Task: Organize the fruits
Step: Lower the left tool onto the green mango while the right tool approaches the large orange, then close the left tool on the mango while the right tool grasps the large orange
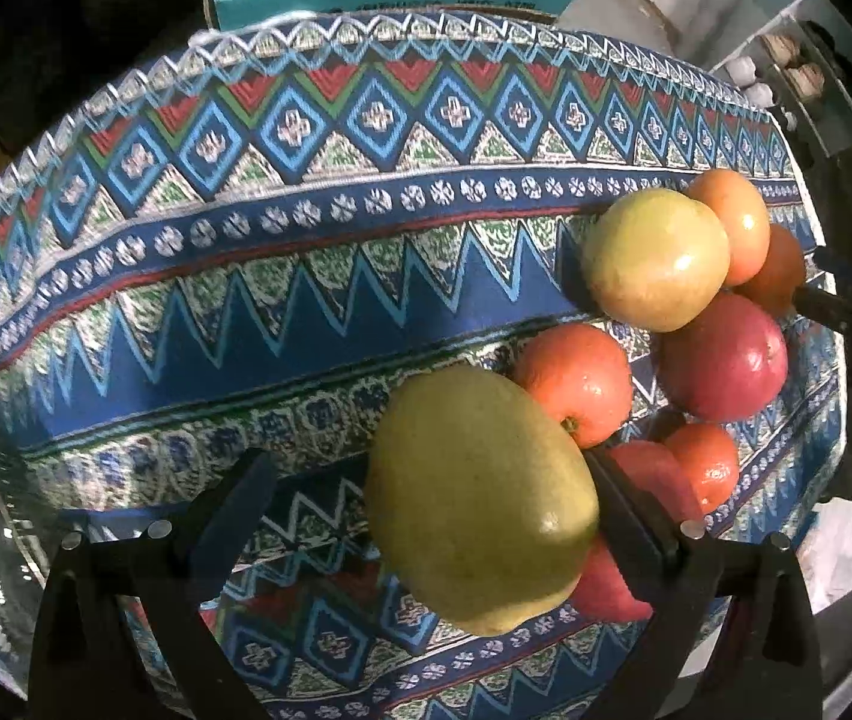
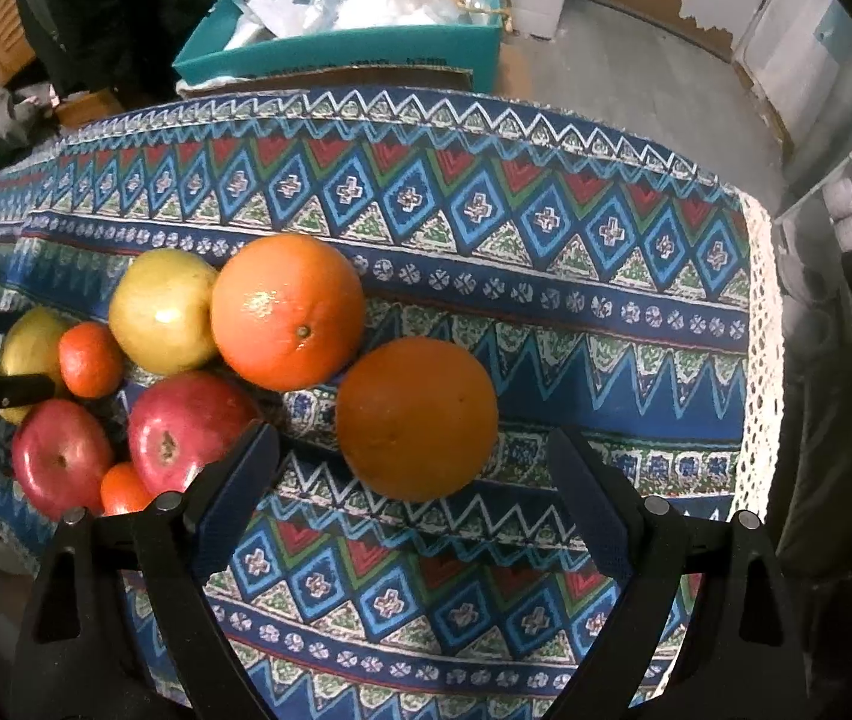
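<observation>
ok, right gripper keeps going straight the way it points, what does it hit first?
Most likely the darker orange: it sits on the tablecloth dead ahead of the open right gripper, between the lines of its fingers. Depth is unclear, so it could pass just above the fruit.

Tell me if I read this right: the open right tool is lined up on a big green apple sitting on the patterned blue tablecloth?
Not quite. The right wrist view shows the open right tool lined up on a big round orange, not a green apple. It does sit on the patterned blue tablecloth.
</observation>
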Motion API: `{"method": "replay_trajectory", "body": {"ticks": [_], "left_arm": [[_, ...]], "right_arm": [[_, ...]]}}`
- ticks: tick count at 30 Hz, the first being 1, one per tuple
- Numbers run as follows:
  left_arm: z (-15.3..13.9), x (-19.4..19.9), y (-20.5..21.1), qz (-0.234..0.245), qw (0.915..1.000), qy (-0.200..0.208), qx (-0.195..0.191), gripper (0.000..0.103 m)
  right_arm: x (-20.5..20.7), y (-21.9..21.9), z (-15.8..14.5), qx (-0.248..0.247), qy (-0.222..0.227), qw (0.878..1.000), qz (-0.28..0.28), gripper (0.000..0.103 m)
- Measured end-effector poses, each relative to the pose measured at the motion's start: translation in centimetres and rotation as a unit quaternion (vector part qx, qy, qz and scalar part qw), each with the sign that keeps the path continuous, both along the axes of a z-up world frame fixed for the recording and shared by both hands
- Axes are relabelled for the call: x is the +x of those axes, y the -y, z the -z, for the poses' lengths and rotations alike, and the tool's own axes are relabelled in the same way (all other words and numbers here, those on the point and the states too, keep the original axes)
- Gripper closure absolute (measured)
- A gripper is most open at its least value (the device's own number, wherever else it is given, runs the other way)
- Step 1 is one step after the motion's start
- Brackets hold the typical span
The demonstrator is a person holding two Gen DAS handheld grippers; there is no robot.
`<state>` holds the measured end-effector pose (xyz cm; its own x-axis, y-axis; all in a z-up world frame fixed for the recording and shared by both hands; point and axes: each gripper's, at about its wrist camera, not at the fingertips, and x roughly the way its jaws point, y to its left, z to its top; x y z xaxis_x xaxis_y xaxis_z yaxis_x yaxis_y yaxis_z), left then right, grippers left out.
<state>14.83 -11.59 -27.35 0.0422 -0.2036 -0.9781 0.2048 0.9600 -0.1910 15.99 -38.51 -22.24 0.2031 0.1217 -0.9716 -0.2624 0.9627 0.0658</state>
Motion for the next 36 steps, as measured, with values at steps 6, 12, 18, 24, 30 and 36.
{"method": "replay_trajectory", "body": {"ticks": [6, 12, 18, 24, 30, 36], "left_arm": [[0.7, -0.2, 0.6, 0.006, 0.9993, -0.009, -0.037, 0.017], [0.8, -0.7, 1.7, 0.006, 0.9986, -0.008, -0.052, 0.028], [0.3, -1.0, 1.2, 0.005, 0.9983, -0.003, -0.058, 0.028], [-0.3, -1.4, 0.8, 0.009, 0.9987, 0.018, -0.047, 0.028], [-0.9, -2.3, 0.2, 0.014, 0.9985, 0.048, -0.022, 0.028], [-2.1, -2.6, -1.2, 0.009, 0.9975, 0.068, -0.02, 0.028]], "right_arm": [[0.8, 0.1, 1.6, 0.0, -0.011, 1.0, -0.001, 0.016], [1.4, 0.3, 3.3, -0.007, -0.024, 1.0, -0.006, 0.028], [1.4, 0.0, 3.8, -0.006, -0.019, 1.0, -0.007, 0.038], [0.7, -0.5, 2.7, -0.006, -0.001, 1.0, 0.001, 0.039], [-0.9, -0.6, 0.7, -0.004, 0.029, 1.0, 0.006, 0.039], [-1.5, -1.2, -1.3, -0.004, 0.057, 0.998, 0.013, 0.039]]}}
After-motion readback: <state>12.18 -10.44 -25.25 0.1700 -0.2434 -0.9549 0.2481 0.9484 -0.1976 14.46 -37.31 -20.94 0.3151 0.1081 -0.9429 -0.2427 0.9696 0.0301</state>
